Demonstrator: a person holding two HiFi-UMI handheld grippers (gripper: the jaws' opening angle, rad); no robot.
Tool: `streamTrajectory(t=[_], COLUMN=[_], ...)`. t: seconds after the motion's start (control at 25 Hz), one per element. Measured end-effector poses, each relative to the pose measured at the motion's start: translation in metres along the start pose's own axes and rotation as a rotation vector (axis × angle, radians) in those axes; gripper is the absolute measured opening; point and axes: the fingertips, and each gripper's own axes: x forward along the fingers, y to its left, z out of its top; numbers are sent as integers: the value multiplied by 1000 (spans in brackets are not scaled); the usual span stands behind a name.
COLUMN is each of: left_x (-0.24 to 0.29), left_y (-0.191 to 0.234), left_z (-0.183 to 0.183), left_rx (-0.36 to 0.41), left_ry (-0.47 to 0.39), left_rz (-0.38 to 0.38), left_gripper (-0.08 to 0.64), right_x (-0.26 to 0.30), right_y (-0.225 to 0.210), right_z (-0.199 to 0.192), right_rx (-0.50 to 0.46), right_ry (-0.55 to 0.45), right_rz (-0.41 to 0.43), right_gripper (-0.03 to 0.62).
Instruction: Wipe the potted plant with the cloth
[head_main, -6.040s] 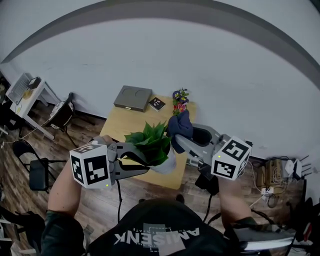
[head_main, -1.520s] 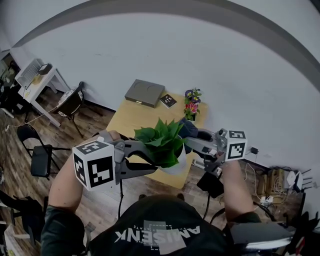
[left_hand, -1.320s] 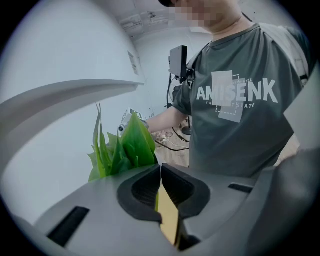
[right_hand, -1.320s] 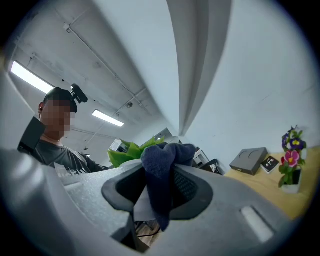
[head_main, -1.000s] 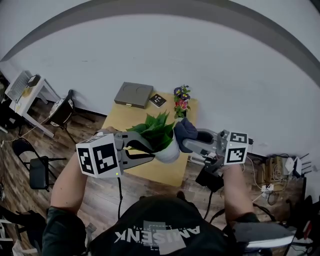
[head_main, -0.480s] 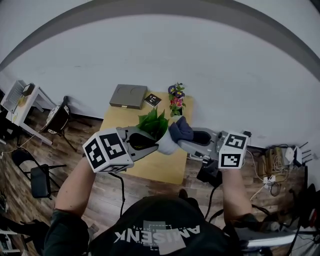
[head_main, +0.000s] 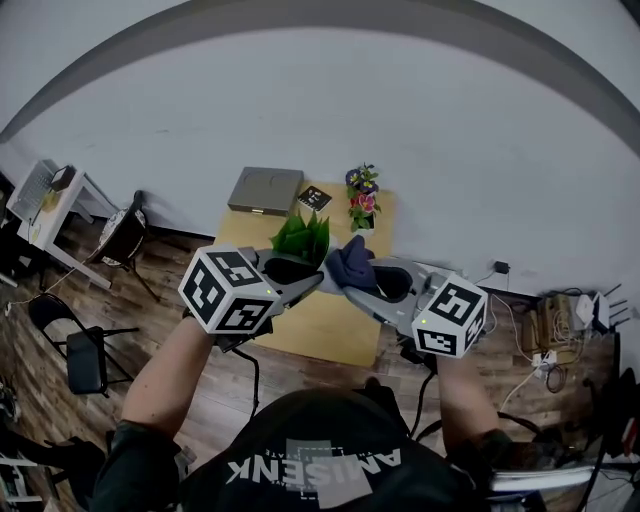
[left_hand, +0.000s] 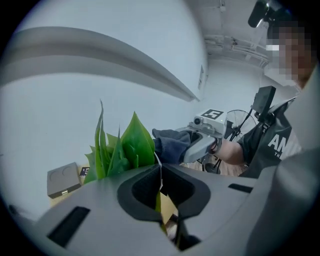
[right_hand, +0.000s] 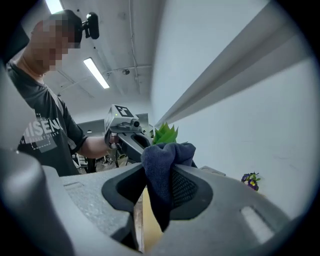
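My left gripper (head_main: 308, 278) clamped on the rim of the potted plant (head_main: 303, 238), my right gripper (head_main: 350, 285) pinching the cloth (head_main: 350, 262), cloth at the plant's three o'clock

- We've got a plain white wall (head_main: 400, 120) running behind everything.
- The floor (head_main: 150, 330) is dark wood planks.
- A small light-wood table (head_main: 330, 335) sits against the wall, with a flat grey box (head_main: 265, 190) and a little pot of purple and red flowers (head_main: 362, 195) at its far edge.
- Off to the left there's a white desk (head_main: 45, 205), a black chair (head_main: 122, 235) beside it and a second chair (head_main: 80, 345) nearer us.
- Over on the right, a tangle of cables (head_main: 560, 340) lies by the wall.
- A ceiling strip light (right_hand: 96, 72) is on.
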Motion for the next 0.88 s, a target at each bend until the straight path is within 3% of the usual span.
streamTrajectory(t=[0.28, 0.88], left_x=[-18, -58], left_y=[17, 25], left_z=[-10, -36], left_rx=[-113, -192], left_ry=[-38, -88], left_rz=[64, 133], left_gripper=[8, 6], right_x=[36, 111], right_y=[28, 79], right_z=[-13, -62], right_rx=[-83, -148], right_ry=[63, 178], right_rz=[-22, 64], right_gripper=[132, 132])
